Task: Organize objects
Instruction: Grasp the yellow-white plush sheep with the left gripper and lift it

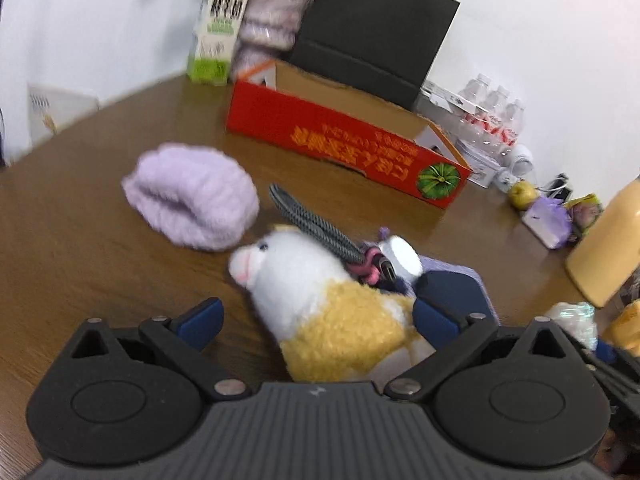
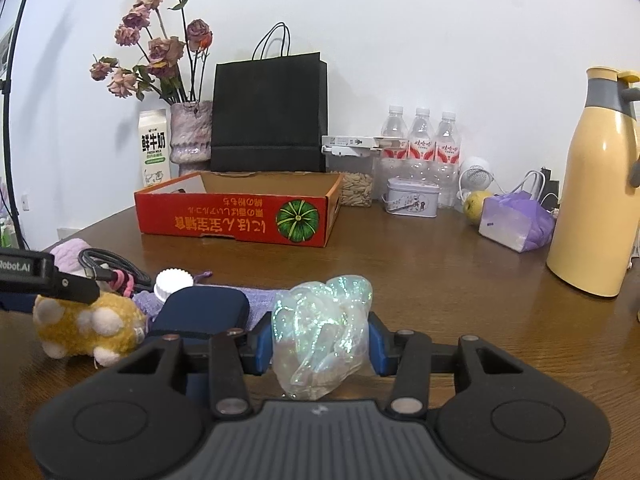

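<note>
Two handheld grippers work a cluttered brown wooden table [image 2: 440, 280]. The left gripper [image 1: 316, 312] stands wide open around a white-and-yellow plush toy [image 1: 320, 304] lying on the tabletop; its blue pads sit on either side of the toy, the left pad clearly apart from it, while contact on the right cannot be told. The right gripper [image 2: 320, 340] has its blue fingers pressed against both sides of a crumpled iridescent plastic bag [image 2: 320, 332], which bulges up between them at the near edge of the table.

Just beyond the plush toy lie a coiled grey braided cable [image 1: 308, 220], a white bottle cap [image 2: 174, 282], a navy pouch [image 2: 200, 312] and a strip of lilac cloth [image 2: 260, 300]. A fluffy lavender knit piece [image 1: 192, 196] sits to the left, apart from the toy. Farther back, an open red cardboard box [image 2: 236, 220] with a printed pumpkin stands mid-table. Behind it against the white wall are a black paper bag [image 2: 268, 116], a milk carton [image 2: 153, 148] and a vase of dried roses [image 2: 191, 136]. To the right stand three water bottles [image 2: 420, 136] and a yellow thermos jug [image 2: 596, 184].
</note>
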A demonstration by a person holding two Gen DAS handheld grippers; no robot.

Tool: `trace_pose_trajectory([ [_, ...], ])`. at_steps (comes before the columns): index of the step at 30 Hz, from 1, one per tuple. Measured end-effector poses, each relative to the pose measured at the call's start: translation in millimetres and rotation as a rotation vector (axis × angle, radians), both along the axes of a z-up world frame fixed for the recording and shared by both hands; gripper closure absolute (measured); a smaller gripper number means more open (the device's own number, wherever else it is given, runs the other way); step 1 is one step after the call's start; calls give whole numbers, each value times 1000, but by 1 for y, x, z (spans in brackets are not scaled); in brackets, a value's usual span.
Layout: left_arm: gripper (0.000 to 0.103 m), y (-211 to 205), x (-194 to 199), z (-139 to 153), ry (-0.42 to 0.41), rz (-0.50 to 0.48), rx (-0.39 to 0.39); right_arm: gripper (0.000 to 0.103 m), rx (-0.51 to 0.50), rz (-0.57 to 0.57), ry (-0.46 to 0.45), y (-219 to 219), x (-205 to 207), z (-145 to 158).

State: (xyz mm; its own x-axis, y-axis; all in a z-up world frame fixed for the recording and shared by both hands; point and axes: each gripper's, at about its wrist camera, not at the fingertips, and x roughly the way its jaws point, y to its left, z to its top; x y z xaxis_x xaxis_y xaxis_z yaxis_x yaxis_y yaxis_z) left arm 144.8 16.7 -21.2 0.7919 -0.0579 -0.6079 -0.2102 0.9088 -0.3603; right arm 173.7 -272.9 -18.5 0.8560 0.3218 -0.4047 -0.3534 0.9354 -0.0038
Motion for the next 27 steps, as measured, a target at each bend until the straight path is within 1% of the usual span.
trace_pose_trajectory([
  [1, 25, 5, -1, -1, -4, -22, -56, 58, 1, 0, 1, 0, 0, 0],
  [2, 31, 8, -2, -2, -10, -43, -98, 58, 3, 1, 0, 0, 0, 0],
  [3, 34, 10, -3, -1, -6, -46, -113, 58, 4, 1, -1, 0, 0, 0],
  [4, 38, 10, -4, 0, -8, -50, -109, 58, 6, 1, -3, -1, -1, 0],
  [7, 45, 12, -10, 8, -30, -51, -78, 58, 8, 1, -5, -1, -1, 0],
  [10, 48, 13, -18, 23, -60, -50, -19, 58, 10, 2, -4, -1, -1, 0],
  [12, 48, 15, -25, 35, -76, -50, 33, 58, 11, 2, -3, -1, -1, 1],
  [15, 48, 12, -35, 51, -109, -43, 154, 58, 11, 2, -4, -1, -1, 1],
  [19, 48, 6, -52, 70, -176, -36, 322, 58, 11, 3, -3, -1, -1, 1],
  [20, 48, 2, -56, 73, -200, -36, 374, 58, 11, 3, -3, -1, -1, 1],
  [22, 48, -7, -61, 74, -219, -45, 465, 58, 11, 3, -4, -2, -1, 1],
  [23, 48, -11, -61, 73, -220, -55, 490, 58, 11, 3, -4, -2, -1, 1],
  [24, 48, -10, -59, 71, -208, -64, 487, 58, 11, 3, -4, -2, -1, 1],
  [27, 48, 1, -59, 63, -184, -72, 424, 58, 11, 0, -10, -2, -1, 1],
])
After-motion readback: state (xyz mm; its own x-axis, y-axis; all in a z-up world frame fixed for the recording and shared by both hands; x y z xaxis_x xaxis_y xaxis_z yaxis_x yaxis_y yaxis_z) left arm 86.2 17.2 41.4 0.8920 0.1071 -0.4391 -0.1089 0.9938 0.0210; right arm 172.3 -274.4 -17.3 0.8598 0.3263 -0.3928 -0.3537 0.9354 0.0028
